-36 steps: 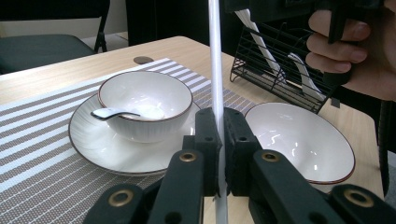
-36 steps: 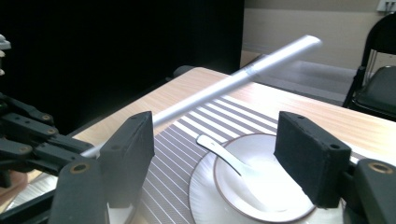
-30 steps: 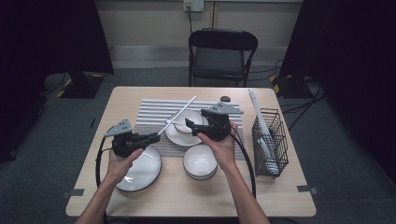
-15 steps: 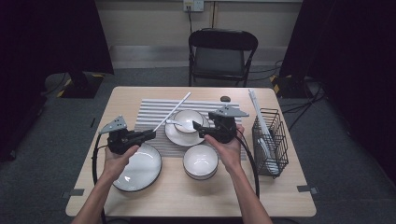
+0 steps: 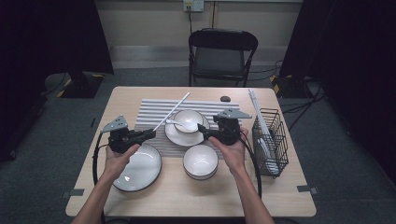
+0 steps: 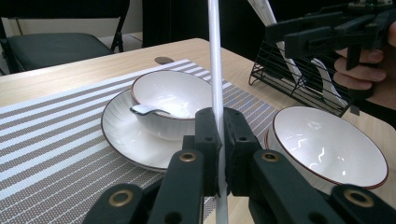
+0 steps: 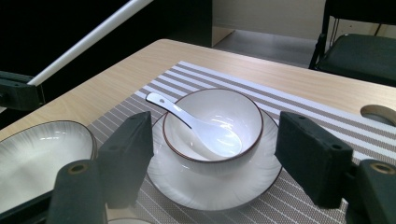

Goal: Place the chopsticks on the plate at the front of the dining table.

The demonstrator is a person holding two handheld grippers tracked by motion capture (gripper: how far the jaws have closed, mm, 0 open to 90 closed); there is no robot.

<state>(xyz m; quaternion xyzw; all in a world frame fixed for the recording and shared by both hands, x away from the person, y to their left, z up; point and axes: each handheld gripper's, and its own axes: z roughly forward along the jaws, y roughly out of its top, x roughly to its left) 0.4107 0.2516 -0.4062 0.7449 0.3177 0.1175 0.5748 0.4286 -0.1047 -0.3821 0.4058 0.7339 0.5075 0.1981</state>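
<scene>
Two grippers work over the wooden counter (image 5: 280, 196). On the left, the left gripper (image 5: 150, 134) has its jaws clamped tight on a long white chopstick (image 5: 173, 110), which slants up and away from the jaws over the striped placemat (image 5: 149, 112); in the left gripper view the stick rises straight between the two black pads. At the right of the mat, the right gripper (image 5: 208, 133) has its jaws spread wide with nothing between them, and it points toward the small bowl (image 5: 188, 119) standing on a saucer (image 5: 173, 135). A white spoon (image 7: 196, 126) lies in that bowl, its scoop in the bottom and its handle leaning over the rim toward the left. Nearer the person, a second bowl (image 5: 200, 161) sits just off the mat's near edge, and a wide plate (image 5: 140, 170) lies to the left of it, partly under the left hand. A black wire basket (image 5: 271, 140) stands at the right side of the counter, holding more white utensils.
</scene>
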